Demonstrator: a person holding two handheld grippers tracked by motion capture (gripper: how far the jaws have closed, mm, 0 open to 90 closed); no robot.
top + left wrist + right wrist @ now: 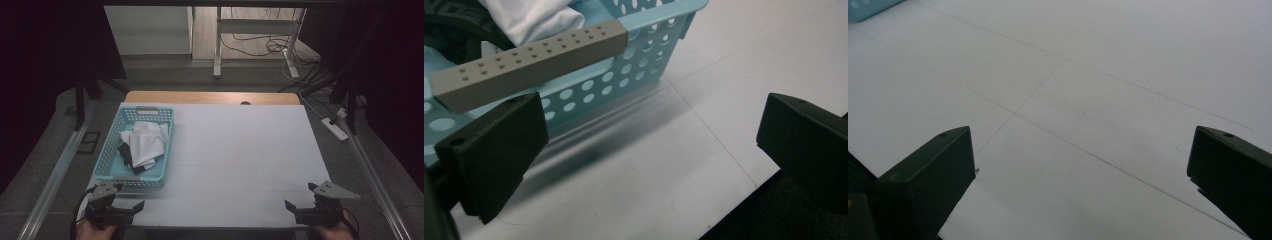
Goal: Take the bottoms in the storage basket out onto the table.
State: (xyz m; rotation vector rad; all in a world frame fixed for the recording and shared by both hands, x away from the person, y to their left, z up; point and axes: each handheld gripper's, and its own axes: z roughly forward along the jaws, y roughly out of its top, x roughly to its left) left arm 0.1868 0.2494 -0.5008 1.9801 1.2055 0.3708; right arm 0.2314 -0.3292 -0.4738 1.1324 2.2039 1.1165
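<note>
Right now I have my left gripper (121, 202) low at the near-left corner of the table (240, 150), held level and aimed forward, its jaws spread wide with nothing between them. Through the left gripper view I look past those jaws at the near end of the one light-blue basket (644, 65), just ahead, with its grey handle bar (531, 62) slanting across the rim. From the high view I count two cloth items in the basket (107, 162): one white garment (146, 142) on top and one dark piece (126, 155) showing at its near-left edge. My right gripper (305, 200) sits at the near-right corner, well apart from the basket, also level and released, jaws wide over bare white tabletop (1088, 100).
</note>
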